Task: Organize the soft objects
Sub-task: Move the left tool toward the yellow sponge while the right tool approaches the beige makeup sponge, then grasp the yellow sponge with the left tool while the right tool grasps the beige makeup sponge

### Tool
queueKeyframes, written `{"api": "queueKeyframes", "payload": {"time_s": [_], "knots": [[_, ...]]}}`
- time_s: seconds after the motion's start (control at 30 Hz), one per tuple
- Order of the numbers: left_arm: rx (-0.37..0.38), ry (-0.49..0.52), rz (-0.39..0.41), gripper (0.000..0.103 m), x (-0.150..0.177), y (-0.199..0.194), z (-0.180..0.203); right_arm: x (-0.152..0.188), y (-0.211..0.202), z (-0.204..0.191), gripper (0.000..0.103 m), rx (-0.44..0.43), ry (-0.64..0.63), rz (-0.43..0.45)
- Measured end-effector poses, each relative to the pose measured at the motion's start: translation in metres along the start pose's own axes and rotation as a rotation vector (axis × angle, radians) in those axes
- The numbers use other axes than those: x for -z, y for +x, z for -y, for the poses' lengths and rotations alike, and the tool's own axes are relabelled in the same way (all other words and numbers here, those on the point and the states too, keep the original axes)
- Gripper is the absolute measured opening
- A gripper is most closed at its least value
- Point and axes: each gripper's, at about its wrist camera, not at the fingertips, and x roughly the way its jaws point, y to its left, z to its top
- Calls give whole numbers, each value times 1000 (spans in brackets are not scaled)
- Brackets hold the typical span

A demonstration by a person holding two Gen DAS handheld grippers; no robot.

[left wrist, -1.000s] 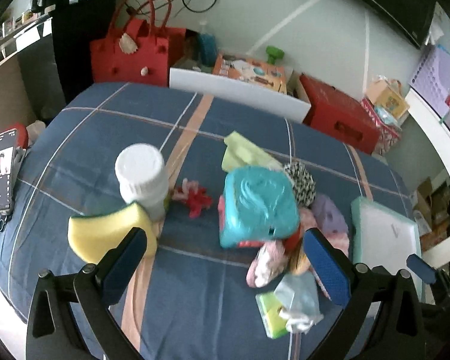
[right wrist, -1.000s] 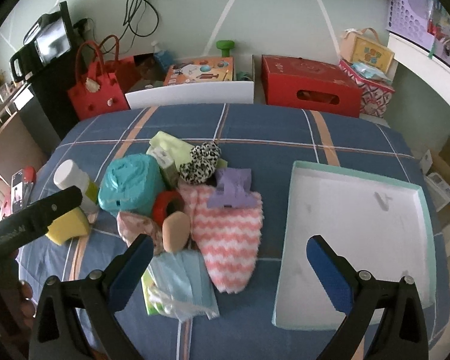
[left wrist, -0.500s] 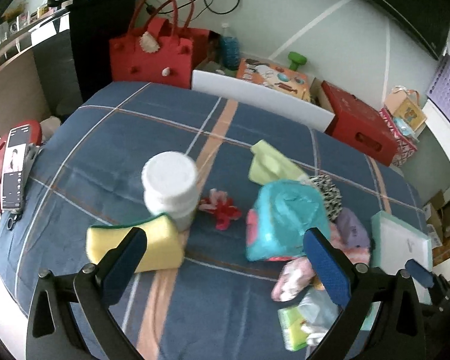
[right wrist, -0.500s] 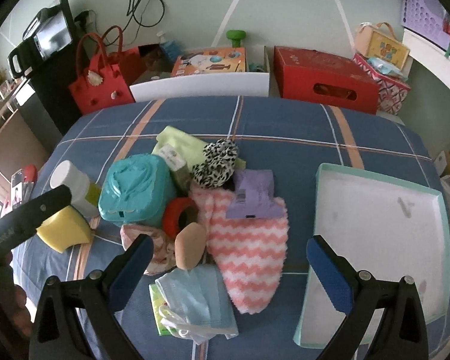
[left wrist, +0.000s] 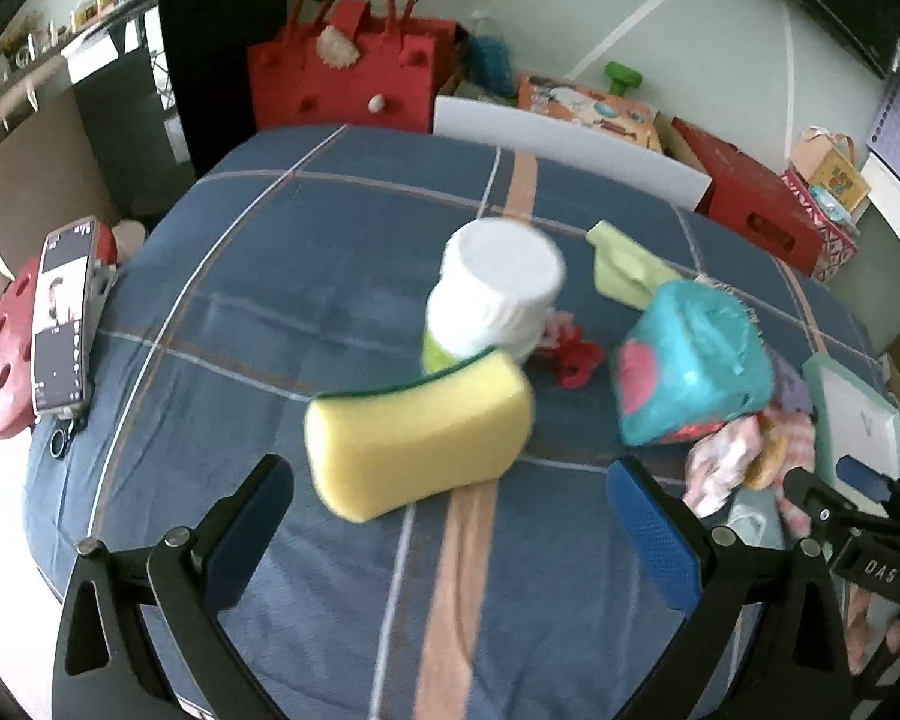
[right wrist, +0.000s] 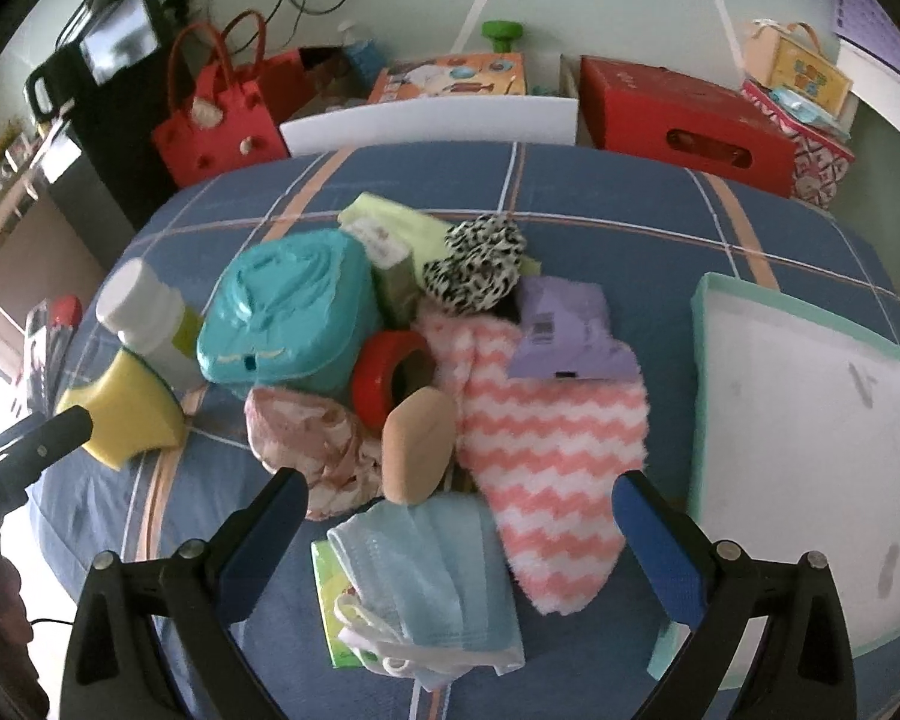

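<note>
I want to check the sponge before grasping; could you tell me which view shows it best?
The left wrist view: the sponge sits large and whole, centred ahead of the open left tool. The right wrist view shows it small at the edge, partly hidden by that tool.

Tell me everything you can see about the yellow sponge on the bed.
The sponge is a thick, rounded yellow foam block with a thin dark green scrubbing layer along its far edge. It looks soft and dry, uncompressed. It lies on the blue plaid bedcover, leaning against the white-capped bottle behind it. In the left wrist view it sits just ahead of the open left hand-held gripper, between the finger lines but ungripped. The right wrist view shows it at the pile's left edge.
</note>
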Motion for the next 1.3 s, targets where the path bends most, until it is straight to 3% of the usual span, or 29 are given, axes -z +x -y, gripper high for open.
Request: {"api": "queueKeyframes", "payload": {"time_s": [0.2, 0.37, 0.6, 0.8, 0.87, 1.0, 1.3], "knots": [[37, -47, -44, 103, 8, 14, -28, 3, 8, -12, 96, 9, -43, -13], [71, -86, -69, 103, 12, 27, -43, 5, 13, -17, 85, 1, -51, -24], [98, -68, -17, 103, 11, 33, -54, 5, 18, -16, 75, -21, -42, -34], [126, -59, 15, 103, 12, 36, -63, 3, 19, -18, 63, -9, -47, -25], [152, -54, 28, 103, 12, 36, -63, 2, 21, -18, 53, -5, -46, -29], [159, -45, 37, 102, 11, 39, -61, 1, 25, -16, 48, -4, -41, -35], [215, -32, 31, 72, 10, 41, -57, 0, 30, -16, 34, 1, -42, -48]]}}
